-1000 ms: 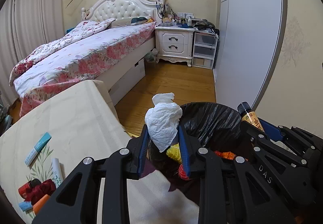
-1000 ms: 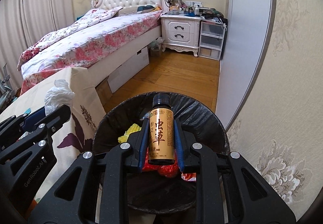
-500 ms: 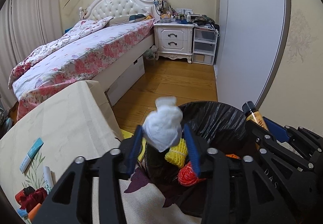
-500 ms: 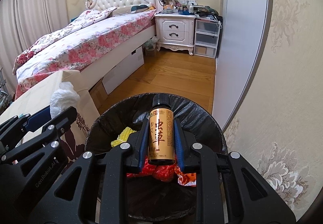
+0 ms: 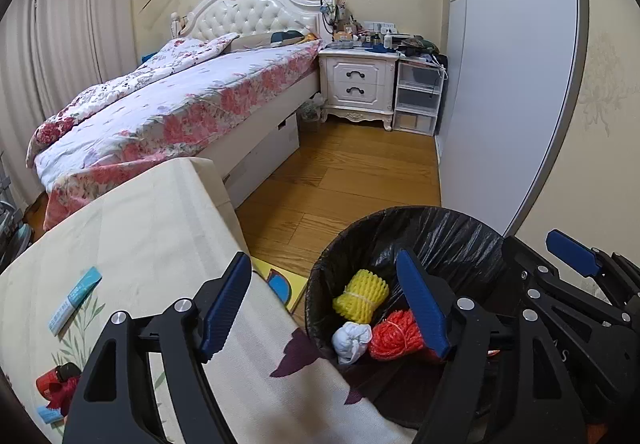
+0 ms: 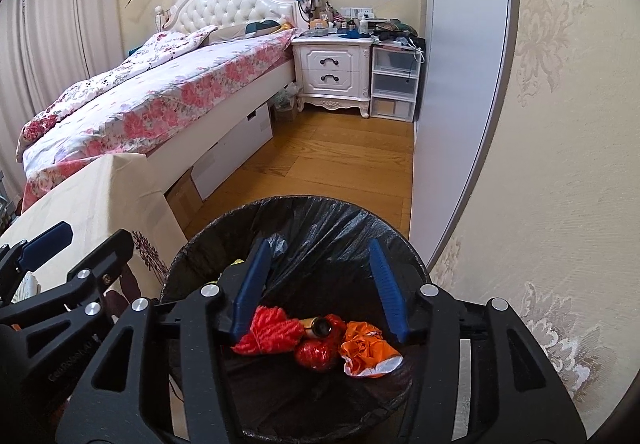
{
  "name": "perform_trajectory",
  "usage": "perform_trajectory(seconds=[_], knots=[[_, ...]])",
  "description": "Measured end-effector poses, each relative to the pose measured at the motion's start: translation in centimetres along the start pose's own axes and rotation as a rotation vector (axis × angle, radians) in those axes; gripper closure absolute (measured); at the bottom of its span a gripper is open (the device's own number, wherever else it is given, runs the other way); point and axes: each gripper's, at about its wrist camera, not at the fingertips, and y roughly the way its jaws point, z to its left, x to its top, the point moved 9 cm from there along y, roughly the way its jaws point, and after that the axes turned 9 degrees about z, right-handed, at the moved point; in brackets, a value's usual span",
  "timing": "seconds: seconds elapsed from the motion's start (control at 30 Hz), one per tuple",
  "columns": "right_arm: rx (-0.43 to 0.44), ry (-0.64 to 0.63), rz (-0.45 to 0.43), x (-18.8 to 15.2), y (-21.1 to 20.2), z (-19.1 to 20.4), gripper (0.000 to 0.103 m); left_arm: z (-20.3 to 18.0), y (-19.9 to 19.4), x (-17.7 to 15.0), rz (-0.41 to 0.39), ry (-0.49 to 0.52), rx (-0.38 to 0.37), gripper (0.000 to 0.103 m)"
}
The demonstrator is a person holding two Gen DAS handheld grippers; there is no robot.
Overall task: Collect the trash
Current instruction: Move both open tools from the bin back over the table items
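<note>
A round bin with a black liner (image 5: 440, 228) (image 6: 320, 212) stands on the floor beside the table. Inside lie a crumpled white tissue (image 5: 352, 338), a yellow foam net (image 5: 361, 297), a red net (image 5: 396, 332) (image 6: 270, 332), a small gold bottle (image 6: 316, 325) and an orange wrapper (image 6: 368, 348). My left gripper (image 5: 324, 292) is open and empty, over the table edge and the bin's left rim. My right gripper (image 6: 320, 276) is open and empty above the bin.
The table with a cream floral cloth (image 5: 140, 236) holds a teal box (image 5: 74, 300) and red items (image 5: 56, 384) at the left. A bed (image 5: 180, 104), a white nightstand (image 5: 356, 84), a grey wardrobe door (image 5: 508, 84) and wooden floor (image 5: 340, 180) lie beyond.
My left gripper opened and the white tissue fell into the bin. My right gripper opened and the gold bottle dropped into the bin.
</note>
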Motion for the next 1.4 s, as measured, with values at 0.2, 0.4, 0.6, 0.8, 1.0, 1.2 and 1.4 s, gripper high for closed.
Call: perform_trajectory(seconds=[0.2,0.4,0.6,0.8,1.0,1.2,1.4], knots=[[0.013,-0.014,-0.006,-0.1,-0.9,0.6,0.049,1.8,-1.7,-1.0,0.002,-0.029,0.018,0.03],[0.043,-0.048,-0.004,-0.7,-2.0,2.7,0.049,4.5,-4.0,-2.9,0.005,-0.072,0.058,0.03],[0.09,-0.097,0.002,-1.6,-3.0,5.7,0.049,8.2,-6.5,-4.4,-0.006,-0.13,0.109,0.03],[0.155,-0.171,0.01,-2.9,-4.4,10.1,0.049,12.3,-8.8,-6.4,-0.013,-0.184,0.178,0.029],[0.22,-0.254,0.039,-4.6,-5.1,15.2,0.049,17.1,-10.1,-9.3,0.007,-0.258,0.24,0.029],[0.267,-0.324,0.064,-6.1,-5.4,19.5,0.049,21.1,-10.3,-12.0,0.045,-0.327,0.283,0.029],[0.285,-0.377,0.071,-7.3,-6.0,22.0,0.049,23.7,-10.0,-14.0,0.083,-0.364,0.31,0.029]])
